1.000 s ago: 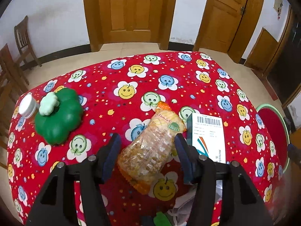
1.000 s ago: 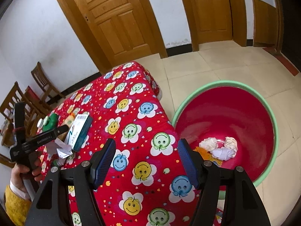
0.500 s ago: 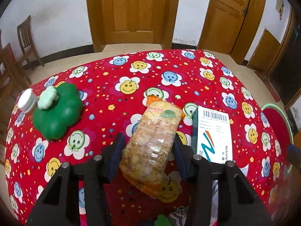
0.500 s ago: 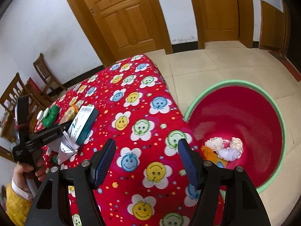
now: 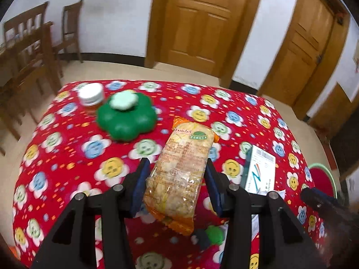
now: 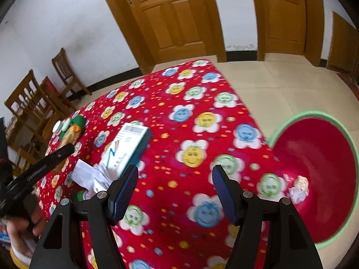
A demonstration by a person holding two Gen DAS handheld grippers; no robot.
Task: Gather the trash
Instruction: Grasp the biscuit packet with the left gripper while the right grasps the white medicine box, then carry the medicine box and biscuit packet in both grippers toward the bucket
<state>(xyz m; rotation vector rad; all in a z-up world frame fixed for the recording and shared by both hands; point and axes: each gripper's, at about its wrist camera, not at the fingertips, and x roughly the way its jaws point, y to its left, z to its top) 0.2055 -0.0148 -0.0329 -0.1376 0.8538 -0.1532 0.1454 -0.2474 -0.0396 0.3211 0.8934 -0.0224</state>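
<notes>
My left gripper point(image 5: 176, 182) is shut on a clear snack bag with orange ends point(image 5: 182, 163) and holds it lifted above the red smiley tablecloth point(image 5: 67, 157). My right gripper point(image 6: 175, 190) is open and empty above the table's near right part. A red basin with a green rim point(image 6: 318, 170) stands on the floor right of the table and holds crumpled white paper point(image 6: 299, 188). The basin also shows in the left wrist view point(image 5: 320, 177). Crumpled white paper point(image 6: 89, 177) lies on the table by a white and teal box point(image 6: 128, 148).
A green flower-shaped container point(image 5: 125, 116) and a white-capped jar point(image 5: 92, 96) stand at the table's far left. The box point(image 5: 260, 170) lies right of the bag. A small green object point(image 5: 214, 235) lies under the bag. Wooden chairs point(image 5: 29, 51) stand left; doors behind.
My left gripper closed on the snack bag and lifted it off the table, swinging its view left. My right gripper moved left from the basin toward the table, still open.
</notes>
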